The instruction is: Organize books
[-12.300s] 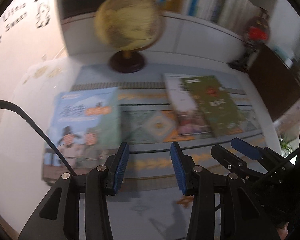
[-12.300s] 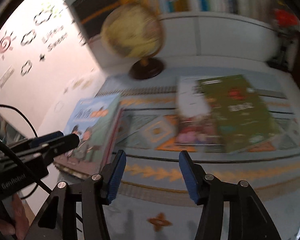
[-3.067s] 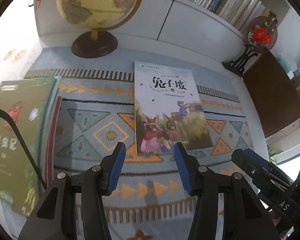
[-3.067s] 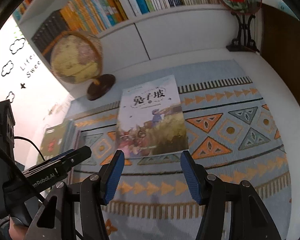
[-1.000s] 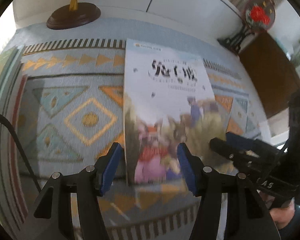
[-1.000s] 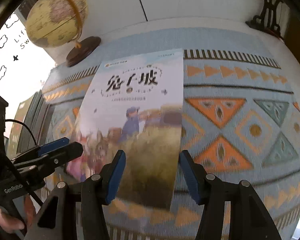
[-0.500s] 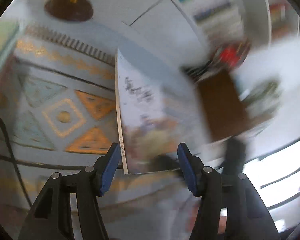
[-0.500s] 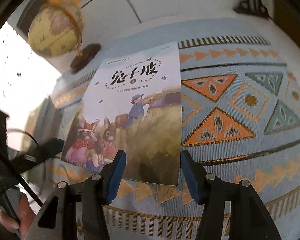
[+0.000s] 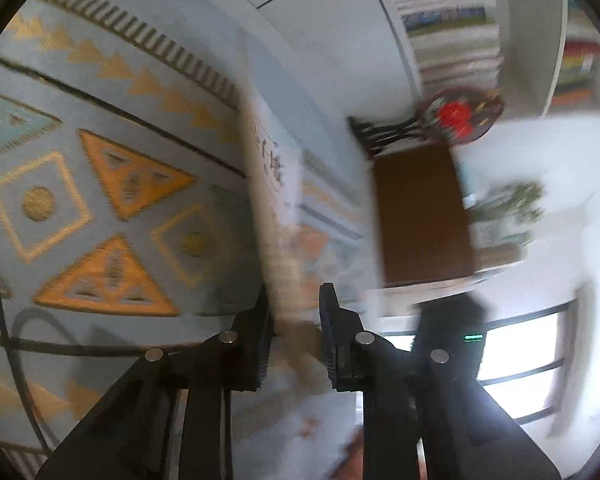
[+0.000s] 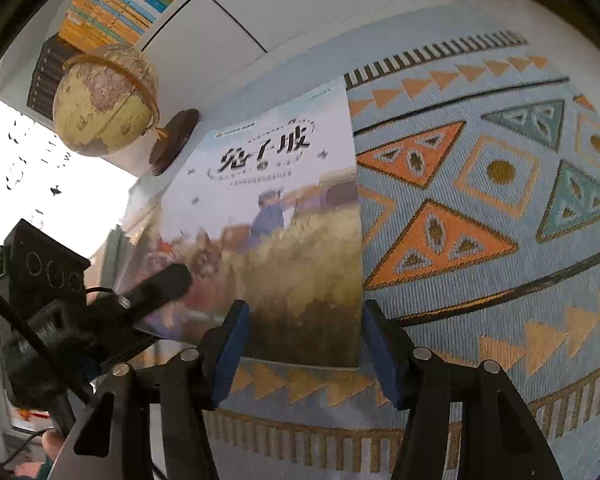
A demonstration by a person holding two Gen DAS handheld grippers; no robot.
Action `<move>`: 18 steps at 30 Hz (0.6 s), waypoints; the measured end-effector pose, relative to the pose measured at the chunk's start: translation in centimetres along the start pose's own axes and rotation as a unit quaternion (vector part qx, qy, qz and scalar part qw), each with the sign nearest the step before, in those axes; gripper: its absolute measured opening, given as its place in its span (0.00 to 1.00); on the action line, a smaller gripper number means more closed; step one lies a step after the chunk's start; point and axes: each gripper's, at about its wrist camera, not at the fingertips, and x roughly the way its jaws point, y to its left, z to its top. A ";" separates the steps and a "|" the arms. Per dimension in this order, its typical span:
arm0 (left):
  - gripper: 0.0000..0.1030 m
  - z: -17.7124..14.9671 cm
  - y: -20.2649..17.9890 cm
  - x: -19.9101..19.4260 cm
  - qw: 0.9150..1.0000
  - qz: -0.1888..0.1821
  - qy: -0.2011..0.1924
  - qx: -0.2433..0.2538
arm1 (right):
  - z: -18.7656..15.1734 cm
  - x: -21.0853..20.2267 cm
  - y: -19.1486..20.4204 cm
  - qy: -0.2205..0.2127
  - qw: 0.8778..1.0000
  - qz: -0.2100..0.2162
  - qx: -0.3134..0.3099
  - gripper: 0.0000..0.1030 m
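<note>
Book titled "兔子坡", in left claw

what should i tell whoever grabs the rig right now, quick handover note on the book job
Left gripper: jaws have just closed on the near left edge of the rabbit picture book, which is tilting up off the patterned rug.
Right gripper: open, jaws have just widened, hovering at the book's near right corner, holding nothing.
Globe stands behind the book, by the shelf.
Done: the book is gripped on one side.
Left: lift it and carry it to wherever the books are being gathered; that spot is not in view.
</note>
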 end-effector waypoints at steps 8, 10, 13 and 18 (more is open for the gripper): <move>0.17 0.1 1.3 0.0 0.997 -0.060 0.021 -0.054 | 1.0 0.3 -4.0 0.004 0.982 0.138 0.131 0.67; 0.17 0.1 1.3 -0.3 0.998 -0.041 0.020 -0.044 | 1.1 0.1 -3.9 -0.006 0.981 0.142 0.131 0.49; 0.17 -0.2 0.6 0.0 0.999 0.047 0.025 -0.004 | 1.2 -0.3 -2.6 -0.014 0.991 0.104 0.087 0.29; 0.22 -1.8 -1.2 1.3 0.972 0.216 0.024 0.088 | 0.6 -0.8 2.7 -0.018 0.998 -0.003 -0.061 0.20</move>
